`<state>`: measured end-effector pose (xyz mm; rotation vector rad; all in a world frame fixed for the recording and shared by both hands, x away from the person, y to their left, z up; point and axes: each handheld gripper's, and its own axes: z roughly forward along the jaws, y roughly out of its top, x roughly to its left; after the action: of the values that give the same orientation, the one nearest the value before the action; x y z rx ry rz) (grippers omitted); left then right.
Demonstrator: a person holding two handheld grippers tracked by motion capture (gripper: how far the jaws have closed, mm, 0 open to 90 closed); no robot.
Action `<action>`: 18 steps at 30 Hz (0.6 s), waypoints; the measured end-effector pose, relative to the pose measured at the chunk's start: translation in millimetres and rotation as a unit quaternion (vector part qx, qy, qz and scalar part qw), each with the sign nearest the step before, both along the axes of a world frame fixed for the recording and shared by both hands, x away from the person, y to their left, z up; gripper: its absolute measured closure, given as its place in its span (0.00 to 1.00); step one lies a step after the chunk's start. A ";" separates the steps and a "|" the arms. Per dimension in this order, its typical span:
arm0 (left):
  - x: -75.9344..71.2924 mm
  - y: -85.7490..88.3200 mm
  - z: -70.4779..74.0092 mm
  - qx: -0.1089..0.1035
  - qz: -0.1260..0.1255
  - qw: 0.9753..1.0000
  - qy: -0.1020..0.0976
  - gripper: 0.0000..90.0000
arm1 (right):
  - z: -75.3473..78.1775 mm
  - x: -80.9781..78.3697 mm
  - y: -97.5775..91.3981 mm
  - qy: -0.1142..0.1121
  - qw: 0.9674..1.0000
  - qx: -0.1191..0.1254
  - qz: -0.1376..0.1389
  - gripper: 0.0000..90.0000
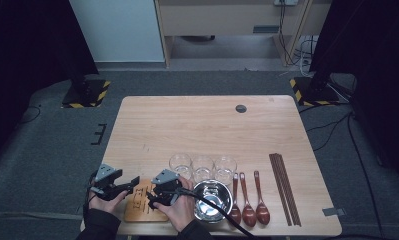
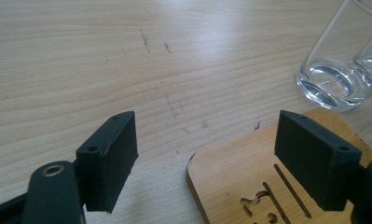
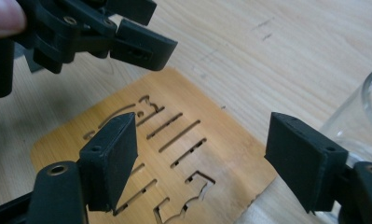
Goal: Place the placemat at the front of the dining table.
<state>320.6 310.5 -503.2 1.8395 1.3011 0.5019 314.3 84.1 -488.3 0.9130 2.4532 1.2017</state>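
Observation:
A thin wooden board (image 1: 139, 204) with cut-out slots lies flat at the table's near edge, left of centre. My left gripper (image 1: 133, 184) hovers at the board's far-left corner with its jaws apart. In the left gripper view the left gripper (image 2: 207, 140) straddles that corner of the board (image 2: 239, 186) without touching it. My right gripper (image 1: 154, 197) hangs over the board's right half. In the right gripper view its own wide jaws (image 3: 202, 149) stand above the slotted board (image 3: 221, 154) with nothing between the pads. The left gripper (image 3: 141, 25) shows at the upper left.
Three clear glasses (image 1: 203, 165) stand in a row just beyond the board; the nearest one is close to both grippers (image 2: 337, 70) (image 3: 361, 107). To the right are a steel bowl (image 1: 212, 200), three wooden spoons (image 1: 247, 200) and chopsticks (image 1: 284, 187).

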 end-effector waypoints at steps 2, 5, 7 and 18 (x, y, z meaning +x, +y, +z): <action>0.3 -1.7 -1.7 -0.001 -0.003 1.000 0.003 0.23 | -2.6 -0.2 -0.1 0.001 1.000 -0.005 0.001 0.28; 0.5 -4.1 -3.6 0.001 -0.007 1.000 0.009 0.23 | -5.7 -1.2 -0.1 0.003 1.000 -0.001 -0.002 0.26; 0.6 -5.9 -5.1 0.002 -0.010 1.000 0.012 0.23 | -8.1 -1.5 -0.4 0.006 1.000 -0.006 -0.003 0.26; 1.9 -17.0 -12.5 0.012 -0.030 0.999 0.027 0.22 | -20.9 -2.9 0.5 0.024 0.999 -0.029 -0.005 0.24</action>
<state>322.5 293.6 -515.7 1.9192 1.2763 0.4395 311.3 84.6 -509.2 0.9490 2.5038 1.1110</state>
